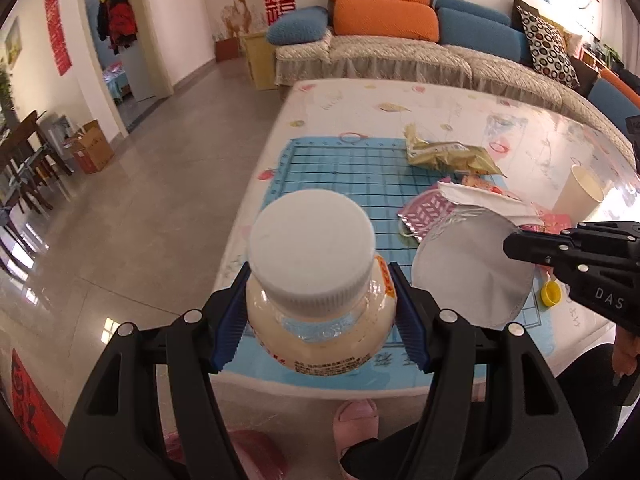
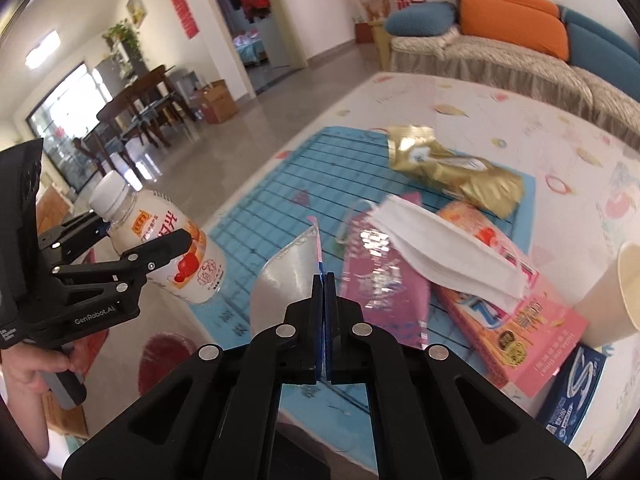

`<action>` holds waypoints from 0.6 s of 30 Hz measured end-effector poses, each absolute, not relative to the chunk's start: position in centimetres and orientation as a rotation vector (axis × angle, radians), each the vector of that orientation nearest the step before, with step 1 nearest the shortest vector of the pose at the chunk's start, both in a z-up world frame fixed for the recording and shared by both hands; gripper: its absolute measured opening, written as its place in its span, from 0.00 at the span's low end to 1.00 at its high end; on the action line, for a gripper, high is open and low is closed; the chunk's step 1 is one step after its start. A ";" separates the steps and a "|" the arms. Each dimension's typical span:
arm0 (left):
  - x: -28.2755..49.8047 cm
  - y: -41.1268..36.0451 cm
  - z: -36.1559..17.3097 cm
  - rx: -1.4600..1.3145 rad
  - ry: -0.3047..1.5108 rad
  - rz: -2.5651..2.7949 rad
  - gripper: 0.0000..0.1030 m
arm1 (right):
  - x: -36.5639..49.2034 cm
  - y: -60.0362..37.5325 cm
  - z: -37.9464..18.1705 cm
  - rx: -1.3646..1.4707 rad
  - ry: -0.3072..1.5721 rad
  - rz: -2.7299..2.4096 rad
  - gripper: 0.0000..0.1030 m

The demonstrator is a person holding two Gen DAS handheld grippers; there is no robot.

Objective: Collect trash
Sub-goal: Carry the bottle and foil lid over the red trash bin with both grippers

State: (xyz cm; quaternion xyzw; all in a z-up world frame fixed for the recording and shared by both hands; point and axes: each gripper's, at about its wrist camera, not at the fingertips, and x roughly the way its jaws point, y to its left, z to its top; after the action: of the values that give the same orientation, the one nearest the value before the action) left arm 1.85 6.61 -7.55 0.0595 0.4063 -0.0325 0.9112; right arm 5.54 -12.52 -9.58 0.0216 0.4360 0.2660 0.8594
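Left gripper (image 1: pixel 320 312) clamped on bottle (image 1: pixel 316 300), lower centre of left view, lifted off table edge. Right gripper (image 2: pixel 324 280) pinched together on foil lid (image 2: pixel 280 280), centre of right view; lid edge thin, grip likely marginal. Judgement: carry both to bin level, no squeezing harder on bottle. Remaining on table (image 1: pixel 360 96): gold wrapper (image 2: pixel 452 168), mask (image 2: pixel 444 248), pink box (image 2: pixel 520 320), cup (image 2: pixel 624 292), right side.

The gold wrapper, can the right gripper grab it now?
Probably not yet. The right gripper has its jaws shut on a foil lid, so it is busy. The gold wrapper lies uncovered farther back on the table.
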 end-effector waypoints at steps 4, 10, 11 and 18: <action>-0.1 9.5 -6.6 0.111 0.819 -0.006 0.60 | 4.9 -8.8 -9.2 0.011 0.915 0.627 0.01; -4.3 16.1 -6.7 0.058 0.828 0.135 0.60 | 2.7 -1.9 -9.3 -0.062 0.930 0.743 0.01; -5.1 17.1 -6.9 0.052 0.835 0.157 0.60 | 2.3 -0.7 -9.4 -0.074 0.934 0.761 0.01; -10.5 23.6 -10.5 0.011 0.911 0.302 0.60 | -0.7 6.9 -10.4 -0.142 0.968 0.879 0.01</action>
State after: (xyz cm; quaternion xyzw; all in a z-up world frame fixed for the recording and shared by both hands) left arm -10.48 23.62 -10.45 0.0052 0.4384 0.1451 0.8870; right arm -0.65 6.86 -10.45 -0.0659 0.4497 0.4086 0.7915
